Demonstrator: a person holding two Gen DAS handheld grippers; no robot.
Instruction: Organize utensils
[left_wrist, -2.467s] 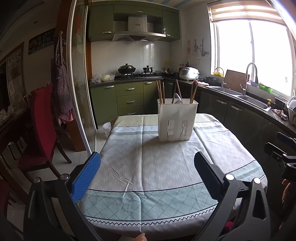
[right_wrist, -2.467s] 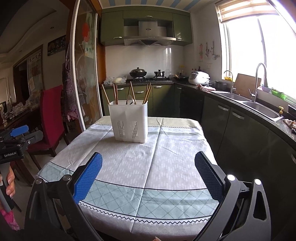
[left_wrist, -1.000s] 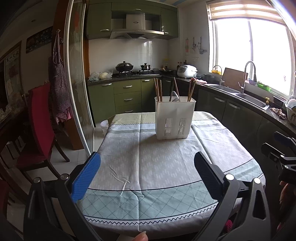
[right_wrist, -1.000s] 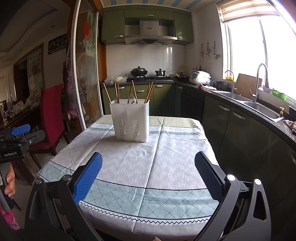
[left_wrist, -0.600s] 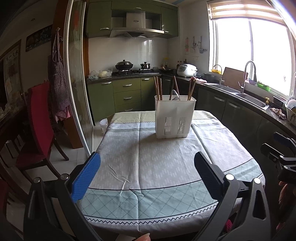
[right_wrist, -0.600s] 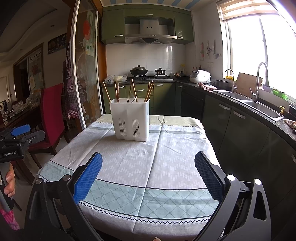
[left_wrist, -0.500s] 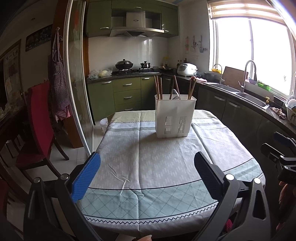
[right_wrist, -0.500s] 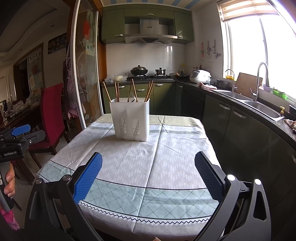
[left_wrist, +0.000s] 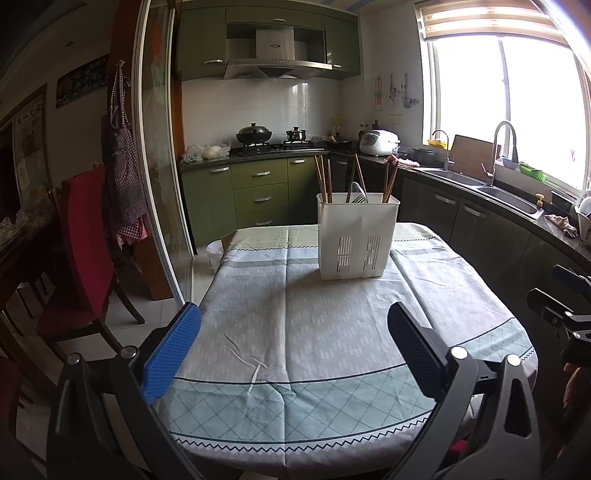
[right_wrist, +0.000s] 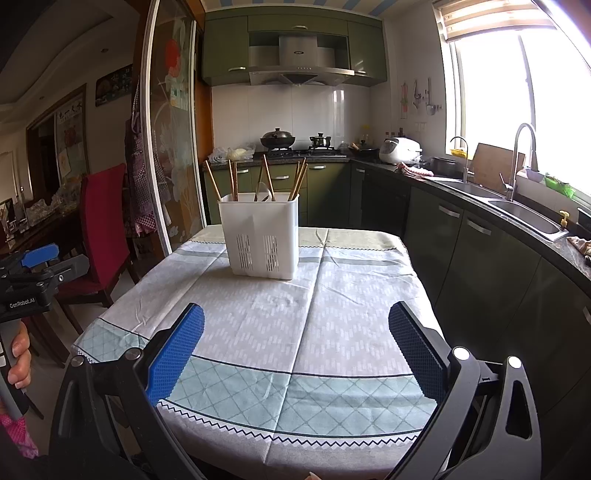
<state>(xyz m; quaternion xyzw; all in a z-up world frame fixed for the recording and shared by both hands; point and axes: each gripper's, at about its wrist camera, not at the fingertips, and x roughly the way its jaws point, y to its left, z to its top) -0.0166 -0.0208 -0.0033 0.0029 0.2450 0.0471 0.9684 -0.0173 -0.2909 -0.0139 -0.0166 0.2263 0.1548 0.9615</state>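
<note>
A white plastic utensil holder (left_wrist: 357, 236) stands upright near the far end of the table, also in the right wrist view (right_wrist: 260, 236). Several wooden chopsticks (left_wrist: 323, 178) and a metal utensil (left_wrist: 355, 192) stick out of it; the chopsticks (right_wrist: 297, 179) also show in the right wrist view. My left gripper (left_wrist: 293, 350) is open and empty, over the near table edge. My right gripper (right_wrist: 295, 350) is open and empty, also at the near edge. Both are well short of the holder.
The table carries a grey and teal cloth (left_wrist: 314, 332). A red chair (left_wrist: 88, 243) stands left of it, by a glass sliding door (left_wrist: 159, 184). Dark green cabinets, a sink (right_wrist: 524, 214) and a counter run along the right. The other gripper shows at the frame edge (right_wrist: 29, 280).
Both grippers have stayed open and nearly still. The left view has shifted very slightly; the holder sits in almost the same place.
</note>
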